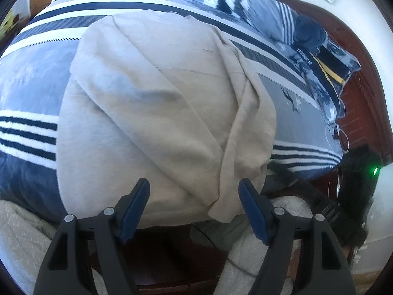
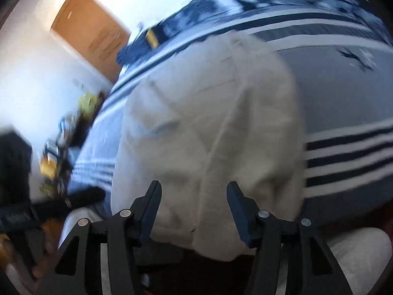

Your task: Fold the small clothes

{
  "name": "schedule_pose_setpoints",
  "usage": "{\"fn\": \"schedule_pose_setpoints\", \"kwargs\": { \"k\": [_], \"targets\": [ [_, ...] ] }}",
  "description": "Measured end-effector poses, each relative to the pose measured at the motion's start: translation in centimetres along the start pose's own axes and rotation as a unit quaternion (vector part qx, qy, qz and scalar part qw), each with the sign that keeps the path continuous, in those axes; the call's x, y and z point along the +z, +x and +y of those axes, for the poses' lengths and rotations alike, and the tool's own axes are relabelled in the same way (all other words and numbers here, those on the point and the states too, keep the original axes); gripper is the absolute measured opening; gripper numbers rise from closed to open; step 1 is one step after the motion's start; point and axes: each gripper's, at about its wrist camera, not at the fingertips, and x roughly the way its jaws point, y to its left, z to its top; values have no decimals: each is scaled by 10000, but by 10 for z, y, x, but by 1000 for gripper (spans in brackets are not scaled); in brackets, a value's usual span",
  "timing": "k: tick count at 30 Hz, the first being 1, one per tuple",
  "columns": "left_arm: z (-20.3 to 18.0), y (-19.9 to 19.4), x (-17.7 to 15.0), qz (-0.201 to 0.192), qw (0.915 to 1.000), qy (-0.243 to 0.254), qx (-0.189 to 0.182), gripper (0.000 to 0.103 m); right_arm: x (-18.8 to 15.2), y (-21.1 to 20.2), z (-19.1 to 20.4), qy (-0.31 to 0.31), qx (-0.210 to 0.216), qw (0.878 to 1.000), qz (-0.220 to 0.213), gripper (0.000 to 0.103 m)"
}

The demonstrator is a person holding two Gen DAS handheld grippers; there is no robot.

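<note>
on the striped blanket (image 1: 29, 127) the beige garment (image 1: 152, 113) lies part-folded; left gripper (image 1: 194, 191) and right gripper (image 2: 194, 194) hover spread, empty; next, pinch its near hem.

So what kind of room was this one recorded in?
Most likely a bedroom. A beige garment lies on a bed with a blue-and-white striped cover, pillows sit against a dark wooden headboard, and a wooden door shows in the right wrist view.

Bed (image 1: 29, 78) with blue-and-white striped cover, beige garment (image 1: 152, 113) spread on it, pillows (image 1: 326, 56) at head
</note>
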Motion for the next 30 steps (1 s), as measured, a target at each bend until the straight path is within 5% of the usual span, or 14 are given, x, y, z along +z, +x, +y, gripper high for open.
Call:
{"fn": "schedule_pose_setpoints", "kwargs": {
  "k": [2,4,8,11,13,16,20,25,26,27,29,30],
  "targets": [
    [-7,8,1,66,9999,54,-75,74,9,-19,-26,314,-171,9990,-274,73],
    [-14,15,3,136,9998,106,-134,74,15,-21,-52,607,-499,9967,-217,74],
    [-41,29,18,217,9986,386,-283,74,20,1,-74,854,-442,9954,48,71],
    [-62,41,40,309,9975,512,-374,74,14,21,-84,1127,-131,9933,238,60],
    [-78,49,56,346,9963,647,-445,74,10,29,-86,1062,-271,9934,332,24],
    [-110,70,82,506,9929,972,-463,74,12,20,-89,1152,-64,9933,56,7],
    [-146,109,103,839,9867,1351,-346,74,14,-5,-95,1155,109,9919,-508,7],
    [-171,179,126,1406,9800,1400,-151,72,13,-4,-116,1450,569,9868,-442,7],
    [-172,188,129,1439,9801,1358,-152,61,14,-5,-117,1477,627,9862,-420,7],
    [-170,192,132,1460,9803,1322,-166,35,14,-5,-116,1470,667,9861,-403,7],
    [-168,191,135,1493,9814,1183,-255,5,14,-7,-113,1377,737,9865,-485,7],
    [-165,179,138,1387,9833,1072,-491,5,15,-14,-110,1267,739,9872,-629,7]
  ]
}}
